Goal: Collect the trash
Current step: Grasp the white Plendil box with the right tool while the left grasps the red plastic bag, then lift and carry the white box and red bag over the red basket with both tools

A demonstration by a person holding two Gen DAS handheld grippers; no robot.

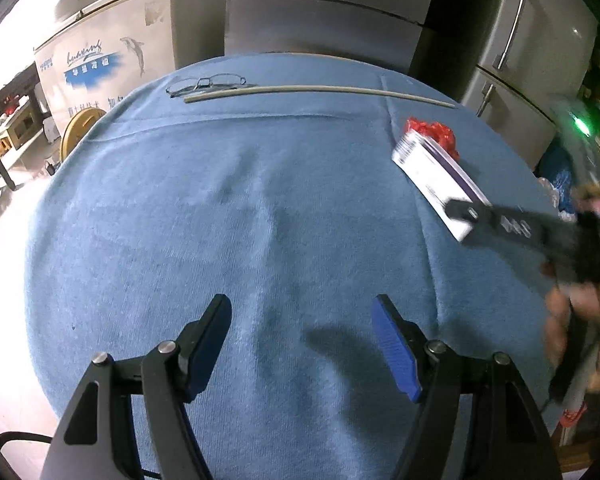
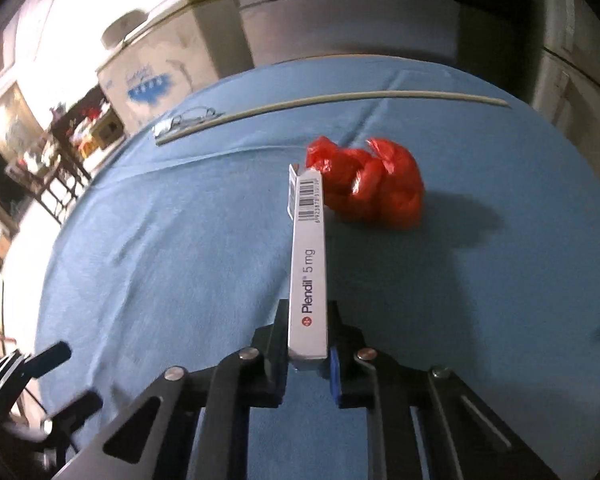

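Observation:
My right gripper [image 2: 308, 306] is shut on a white medicine box [image 2: 309, 256], which stands on its narrow edge and points away from me. From the left wrist view the same box [image 1: 432, 172] sticks out of the right gripper [image 1: 460, 216] at the right, with a hand behind it. A crumpled red plastic bag [image 2: 370, 190] lies on the cloth just beyond the box's far end, also seen as the red bag [image 1: 436, 132]. My left gripper [image 1: 302, 320] hangs open over the blue cloth with nothing between its fingers.
A blue cloth [image 1: 220, 208] covers the round table. At its far edge lie a pair of glasses [image 1: 208, 83] and a long pale stick [image 1: 320, 90]. Behind the table stand a white chest freezer [image 1: 112, 60] and a grey fridge [image 1: 540, 52].

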